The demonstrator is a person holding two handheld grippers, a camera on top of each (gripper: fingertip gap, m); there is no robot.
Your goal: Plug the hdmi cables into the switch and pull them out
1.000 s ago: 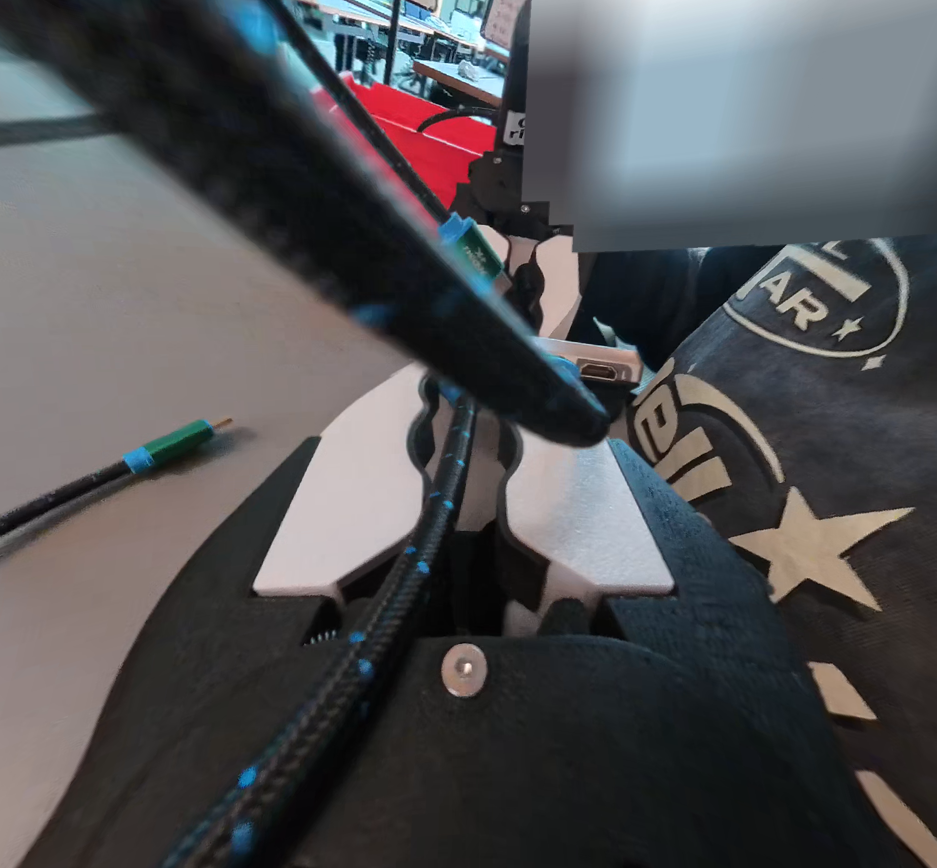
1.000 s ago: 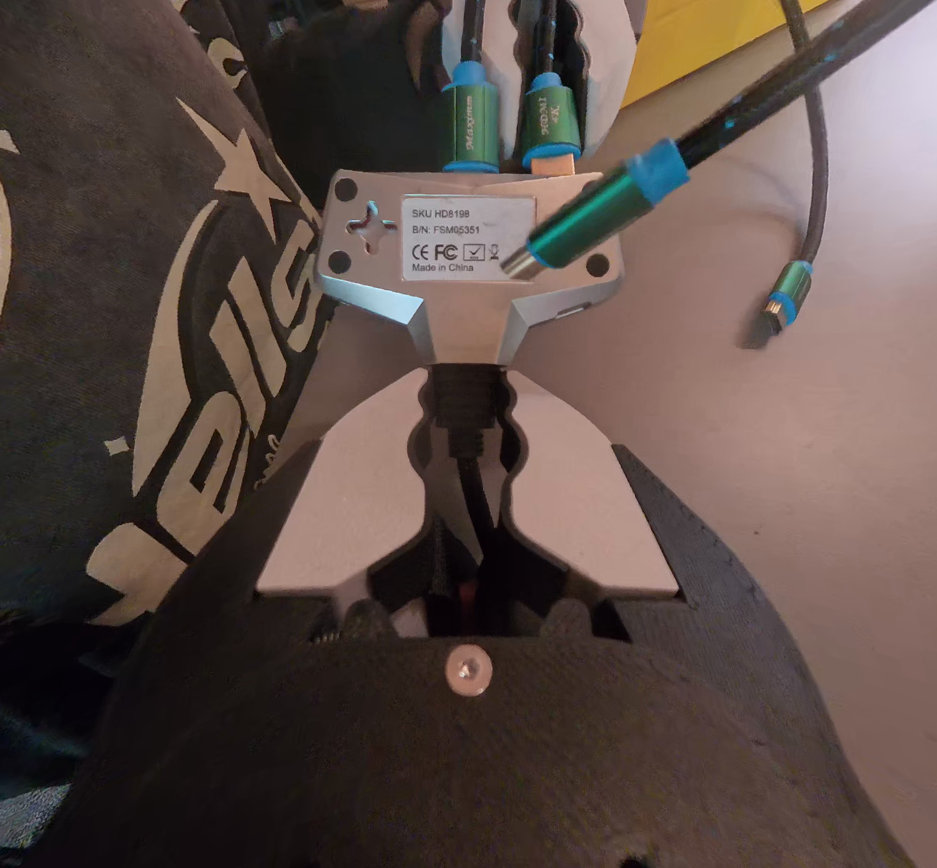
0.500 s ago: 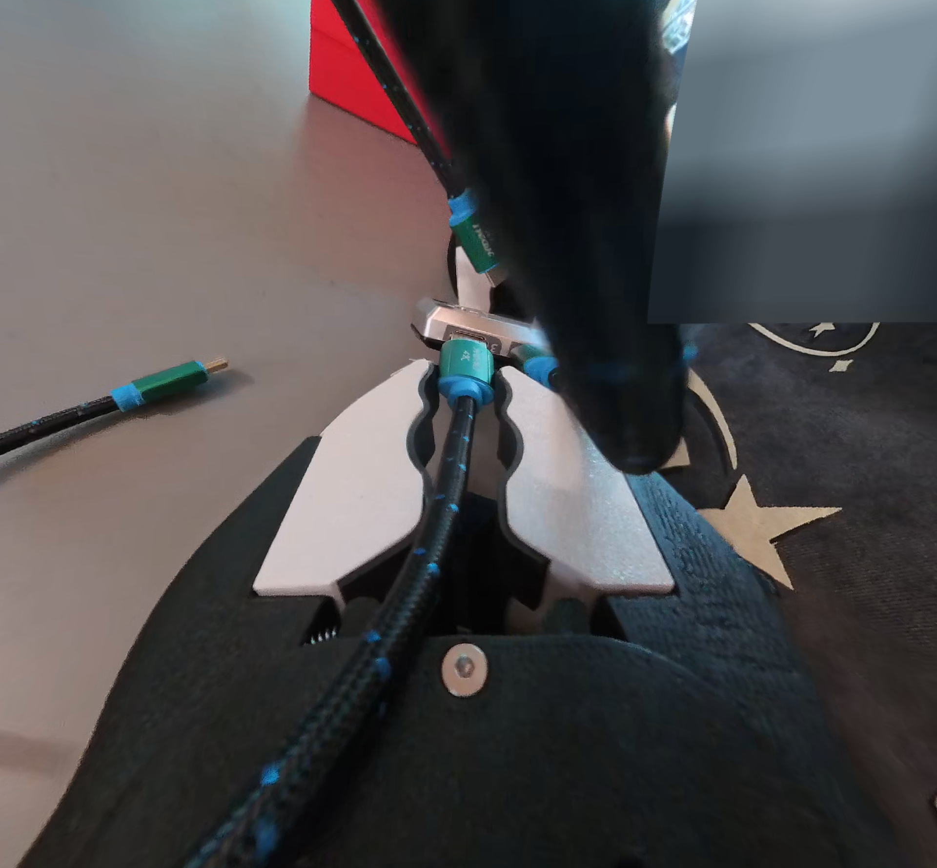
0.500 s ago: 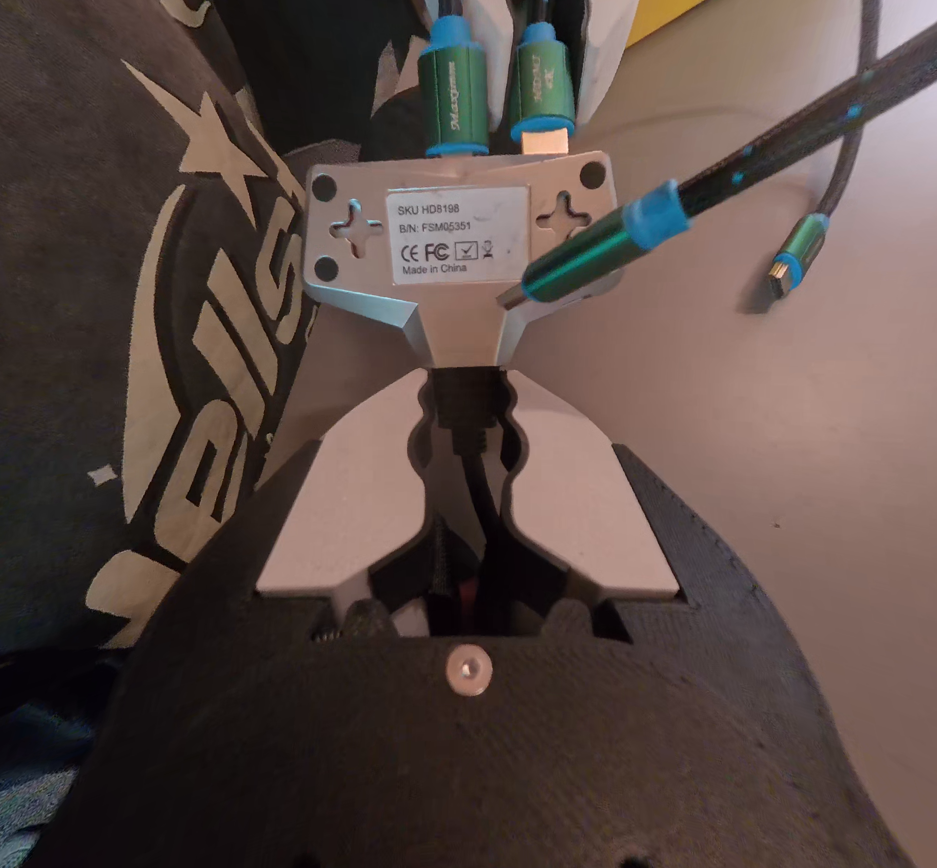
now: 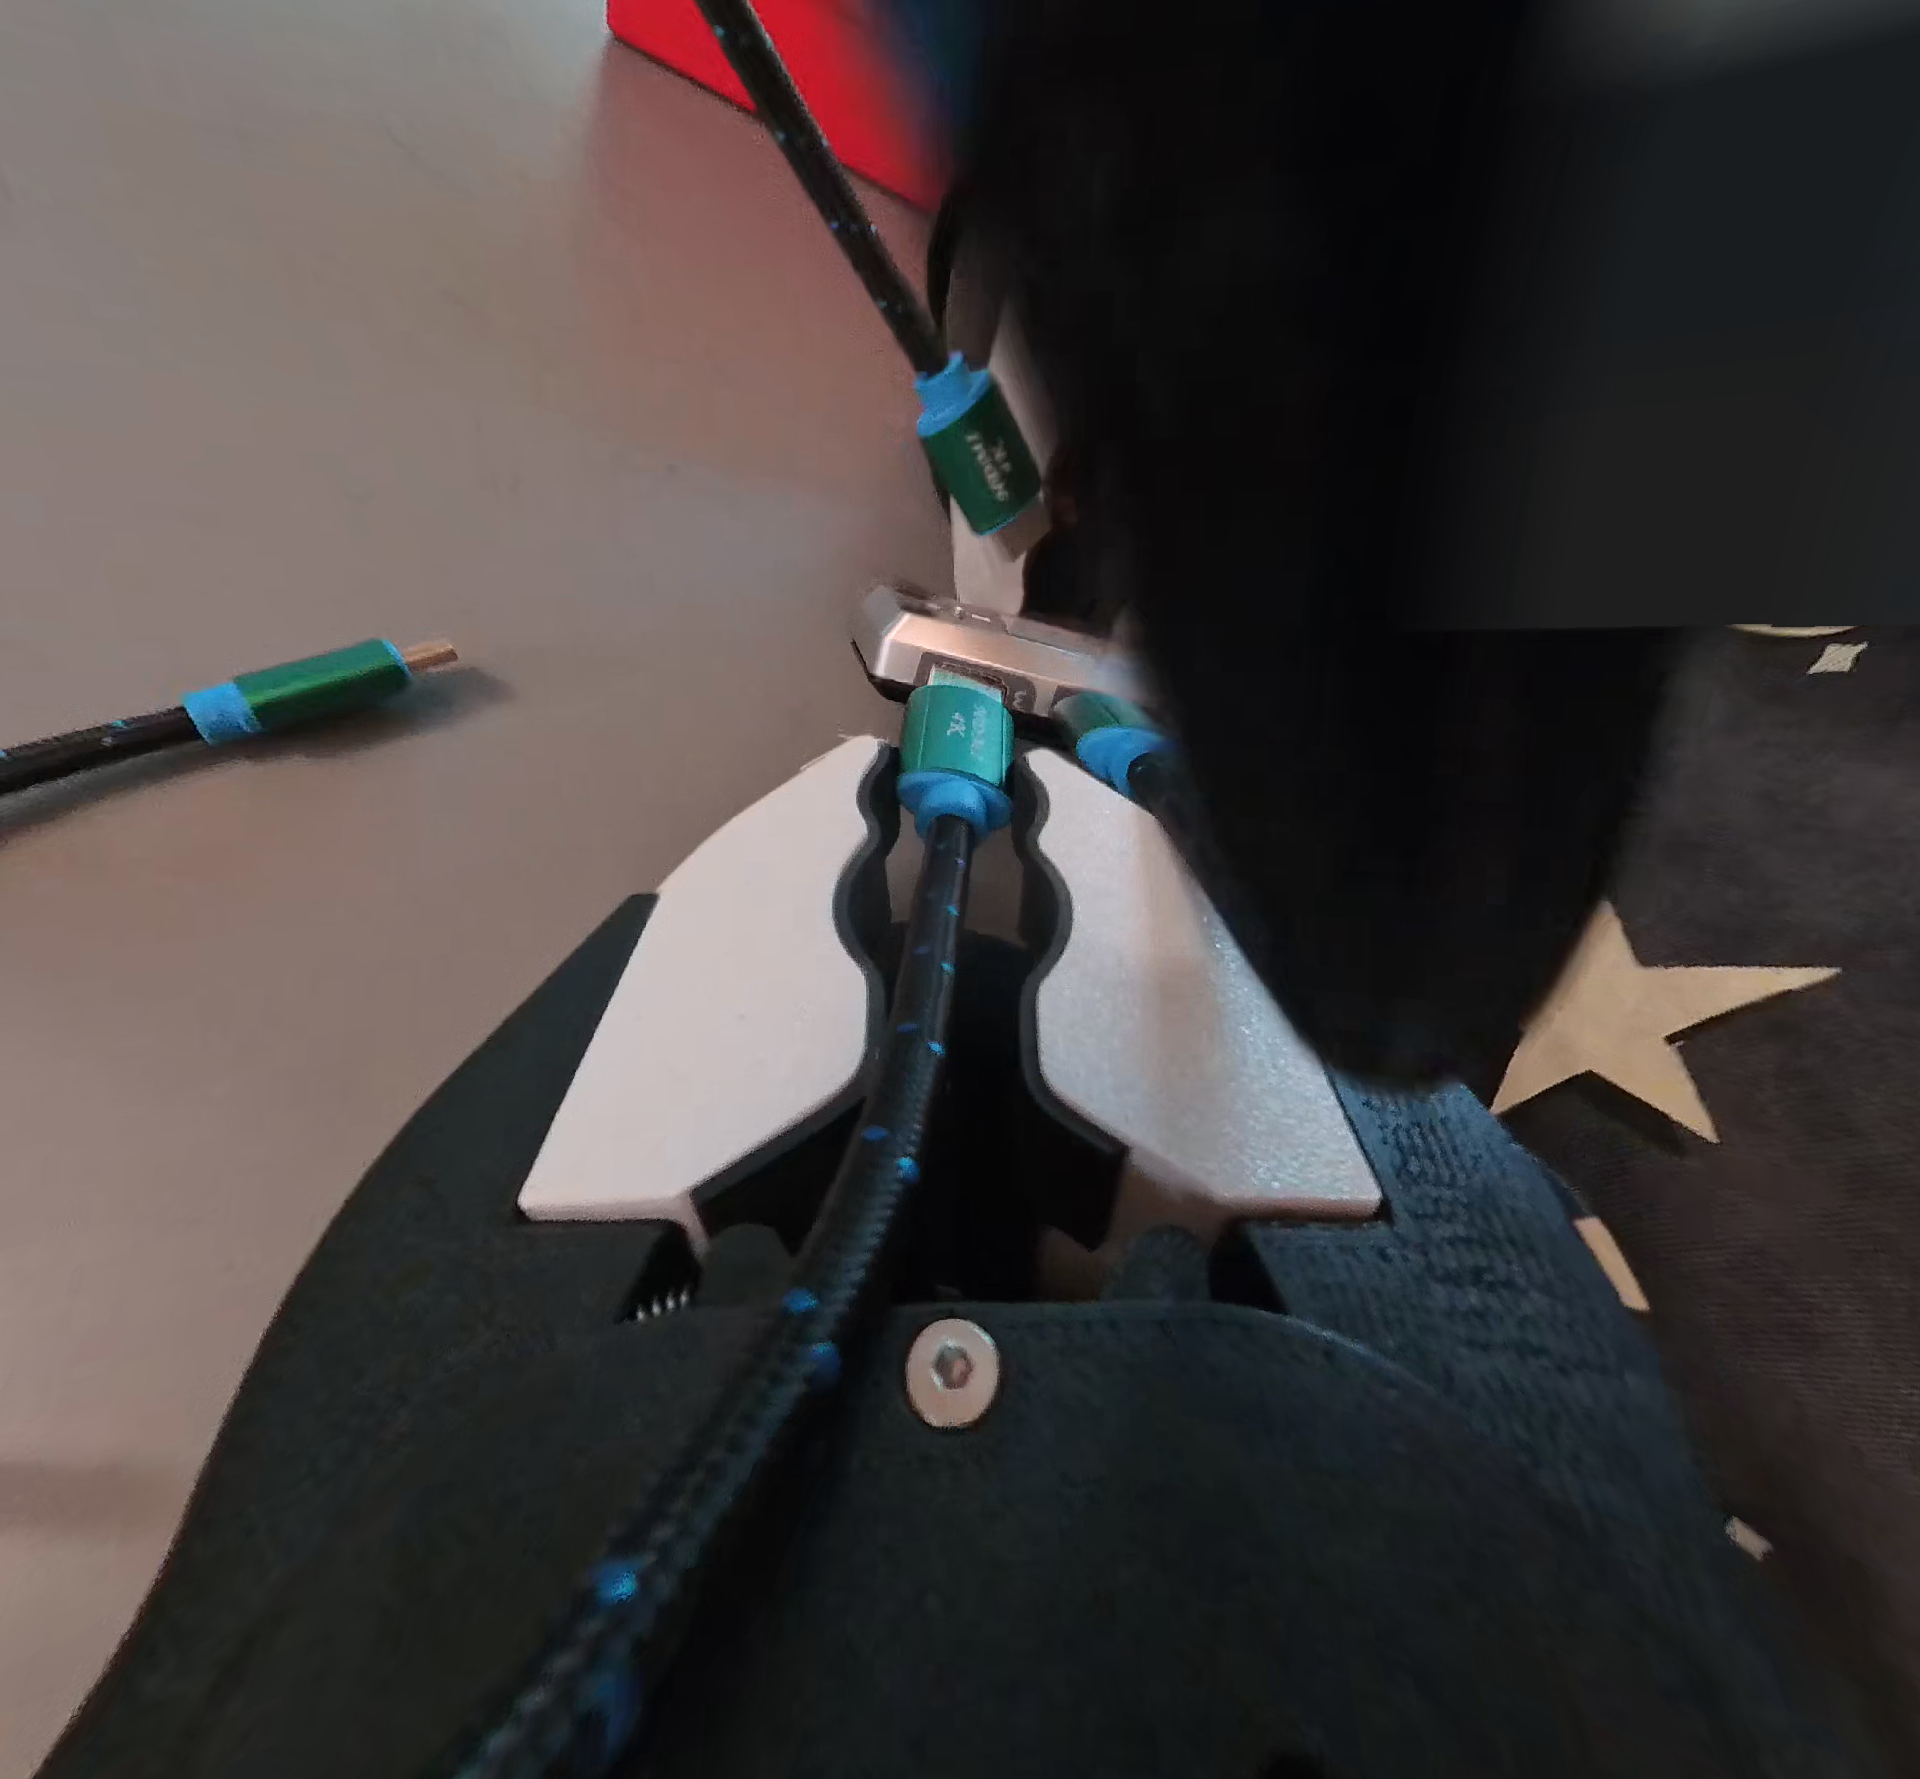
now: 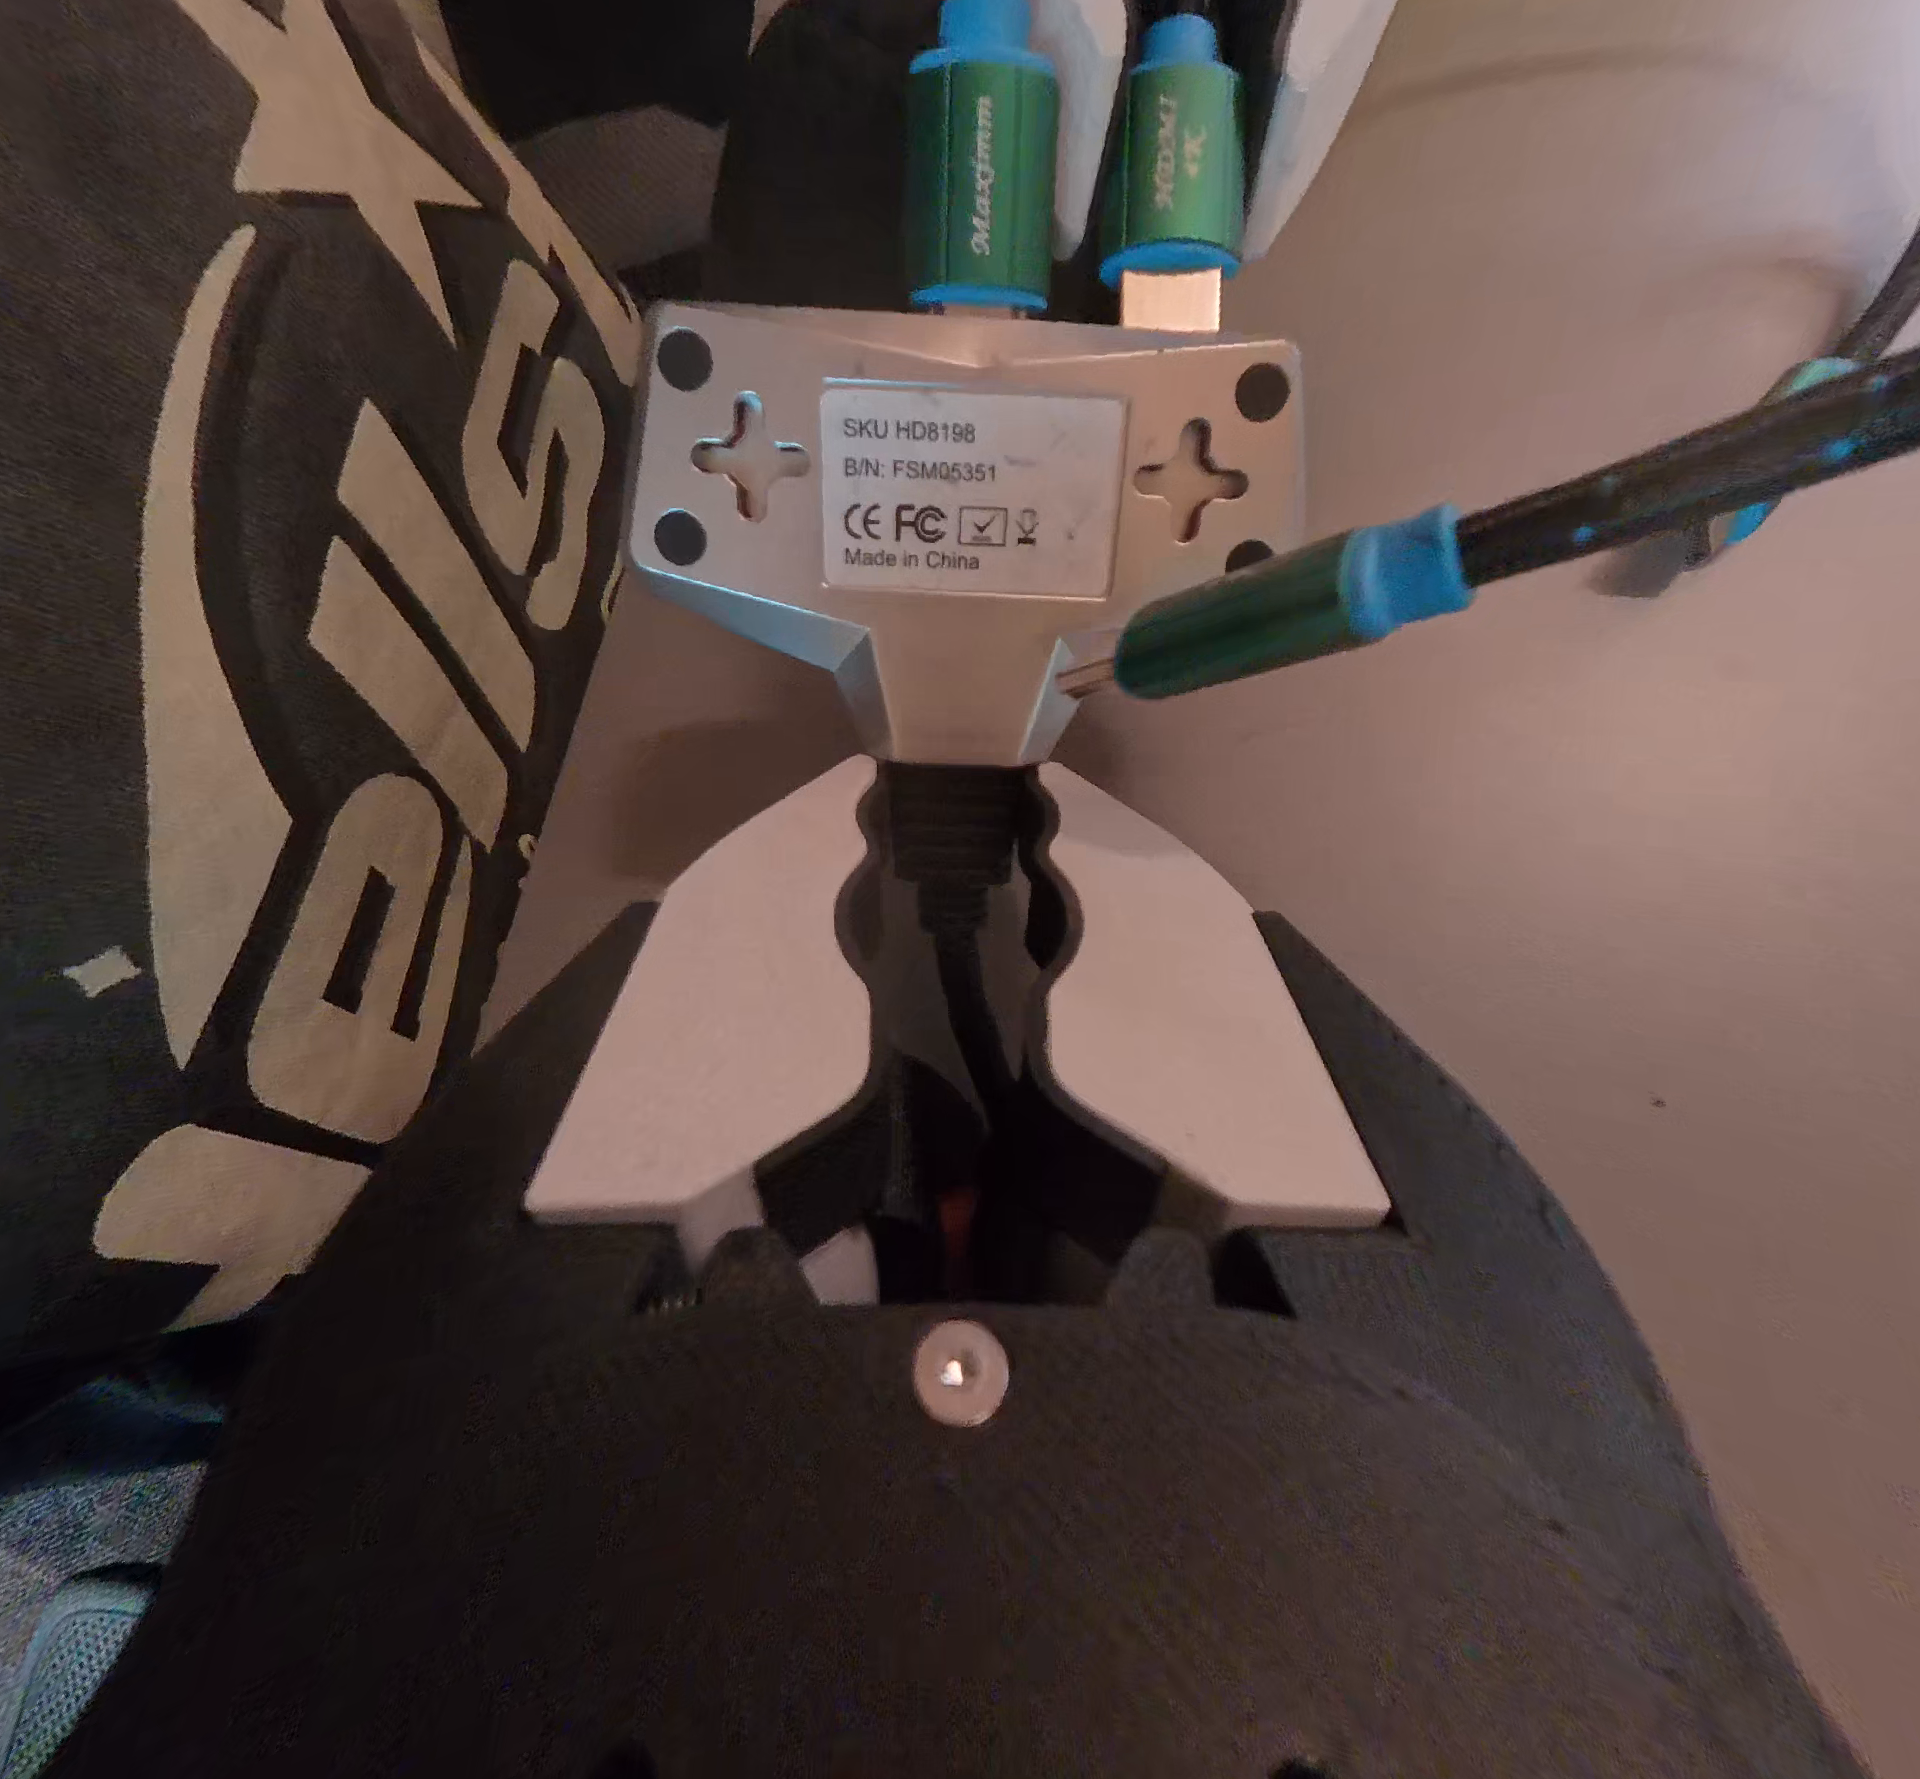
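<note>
My right tongs (image 6: 956,784) clamp the silver switch's (image 6: 966,482) cord stub, steadying it in the air. My left tongs (image 5: 951,773) pinch one green plug (image 5: 956,721), pushing it partway in beside a seated plug (image 6: 982,191). Four plugs total: one dangling (image 5: 982,462), one lying on the counter (image 5: 312,685).

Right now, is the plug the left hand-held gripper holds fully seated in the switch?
Not fully. The held plug has its tip in the switch, but bare metal still shows; the neighbouring plug sits flush.
</note>
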